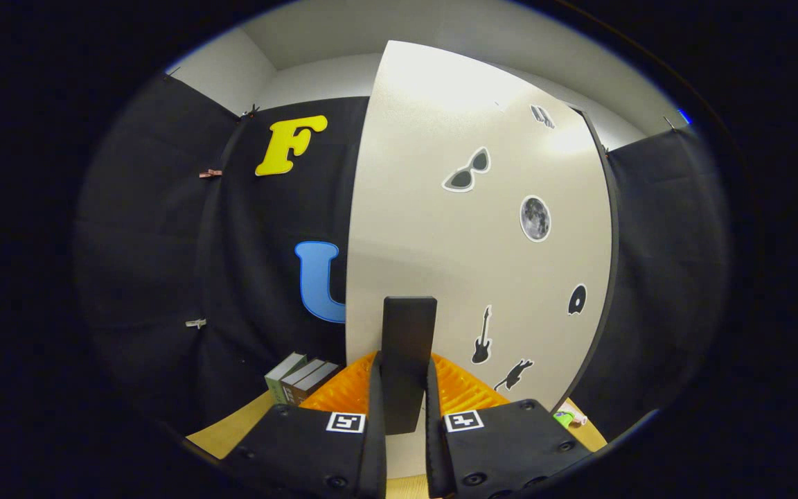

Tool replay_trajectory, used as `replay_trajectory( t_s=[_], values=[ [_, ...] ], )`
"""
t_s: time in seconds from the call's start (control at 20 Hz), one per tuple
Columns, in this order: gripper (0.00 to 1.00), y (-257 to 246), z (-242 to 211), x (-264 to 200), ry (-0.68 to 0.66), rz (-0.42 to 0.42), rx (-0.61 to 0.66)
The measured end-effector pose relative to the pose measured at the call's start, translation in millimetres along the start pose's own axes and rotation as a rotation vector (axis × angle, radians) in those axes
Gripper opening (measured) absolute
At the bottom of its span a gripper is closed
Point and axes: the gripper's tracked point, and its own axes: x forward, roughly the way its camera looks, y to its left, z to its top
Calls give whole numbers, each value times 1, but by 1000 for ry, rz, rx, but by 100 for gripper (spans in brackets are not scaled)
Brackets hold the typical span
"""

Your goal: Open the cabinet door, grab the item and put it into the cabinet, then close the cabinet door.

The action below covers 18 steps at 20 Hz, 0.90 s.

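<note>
Black and upright, the handle (pixel 407 360) of the door (pixel 482 256) stands between the fingers of the gripper (pixel 404 402). The fingers are drawn narrow around it, one close on each side; whether both actually press on it I cannot tell. Behind the fingers an orange ribbed surface (pixel 465 391) spreads to both sides of the handle. The door is pale and fills the space just ahead, its dark edge curving down the right side. Stickers sit on its face: sunglasses (pixel 467 171), a moon (pixel 535 218), a guitar (pixel 482 337), a cat (pixel 514 375) and a small dark round shape (pixel 577 299). Left of the door, beyond the fingers, a few books (pixel 300 378) stand on the wooden bench (pixel 229 433) against the black cloth wall (pixel 163 242). Low to the right of the door, a small green item (pixel 564 418) lies on the bench.
</note>
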Motion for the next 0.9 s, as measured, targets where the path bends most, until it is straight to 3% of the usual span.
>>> replay_trajectory(
  t_s=[0.4, 0.9],
  values=[
    [27, -41, -4, -76, 10, 133, -1],
    [26, -147, 4, -168, 12, 228, 4]
  ],
)
